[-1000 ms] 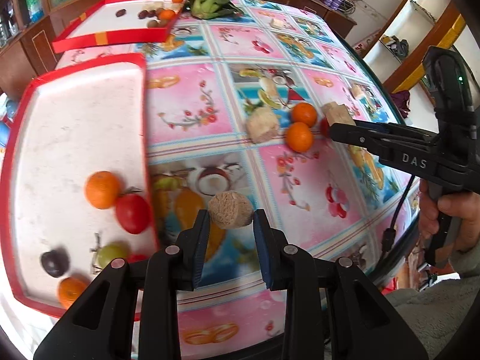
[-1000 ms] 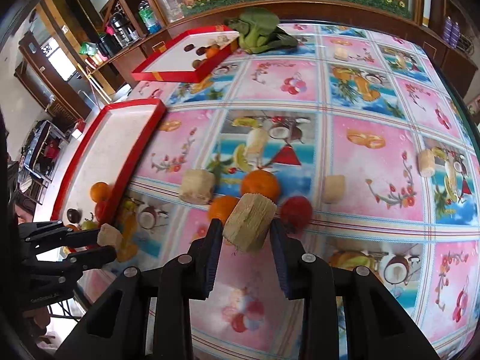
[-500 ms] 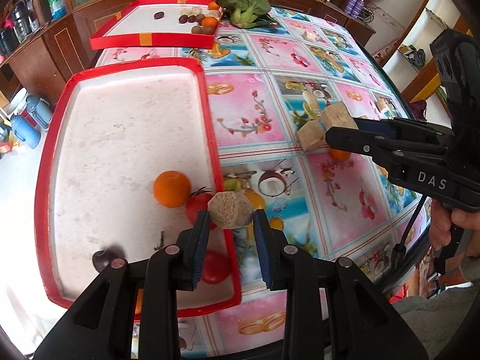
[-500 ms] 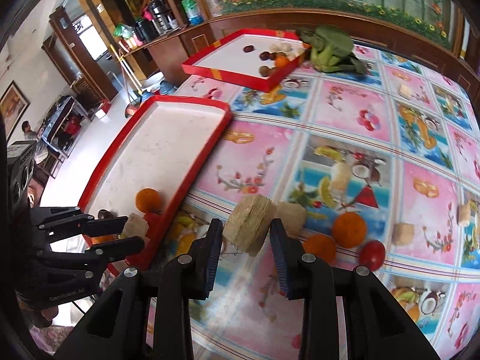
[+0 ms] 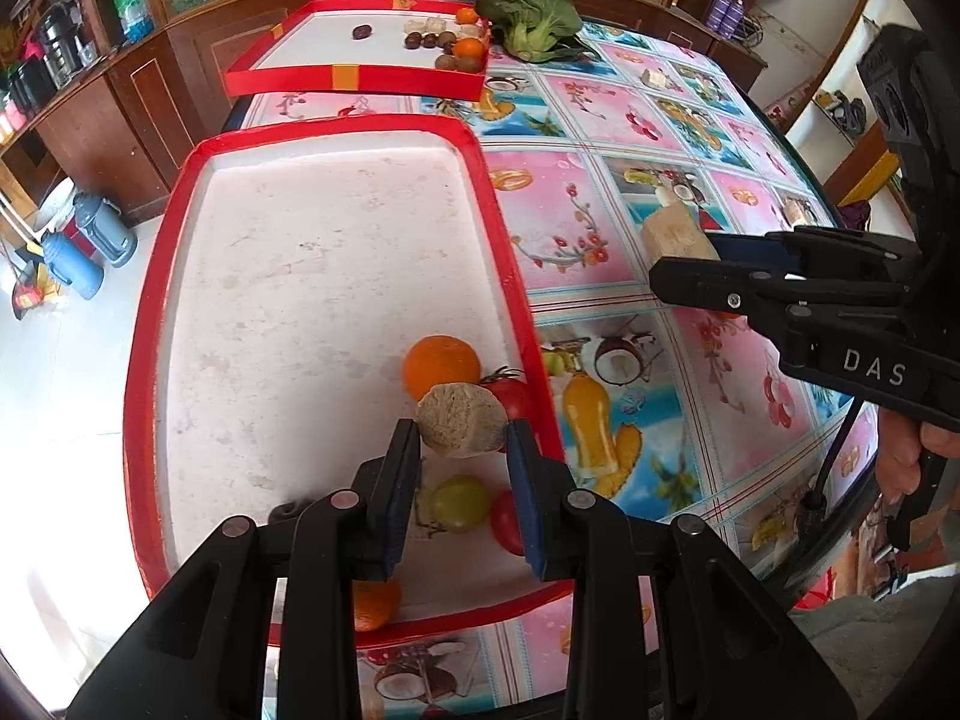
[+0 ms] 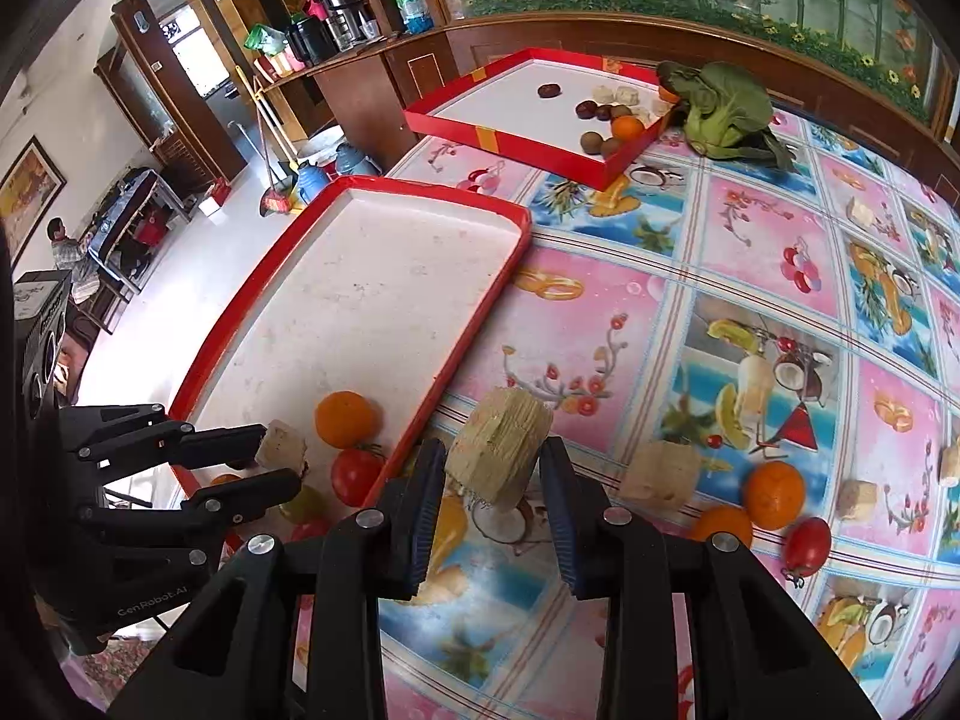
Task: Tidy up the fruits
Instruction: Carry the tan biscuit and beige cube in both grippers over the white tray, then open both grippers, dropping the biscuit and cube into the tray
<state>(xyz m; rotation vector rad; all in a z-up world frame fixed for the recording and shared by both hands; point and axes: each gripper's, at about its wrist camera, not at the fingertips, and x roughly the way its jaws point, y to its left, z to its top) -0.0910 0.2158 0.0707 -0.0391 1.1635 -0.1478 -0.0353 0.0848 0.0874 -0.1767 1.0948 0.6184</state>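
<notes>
Left gripper point(image 5: 462, 450) was clamped on a tan chunk point(image 5: 461, 420) over the near red tray point(image 5: 324, 138), which held oranges, tomatoes and a green fruit (near end only). Right gripper point(image 6: 492, 480) gripped a fibrous block point(image 6: 501, 450) over the tablecloth point(image 6: 750, 252). Far tray point(image 6: 480, 132) held chestnuts, kiwis and an orange.

"DAS" on right hand-held gripper point(image 5: 684, 252) body; "CenRobot.AI" on left hand-held gripper point(image 6: 273, 463) body.

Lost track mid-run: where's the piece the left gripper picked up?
In the left wrist view the tan chunk is clamped between the left gripper's fingers, above the near red tray, beside the orange and tomato.
</notes>
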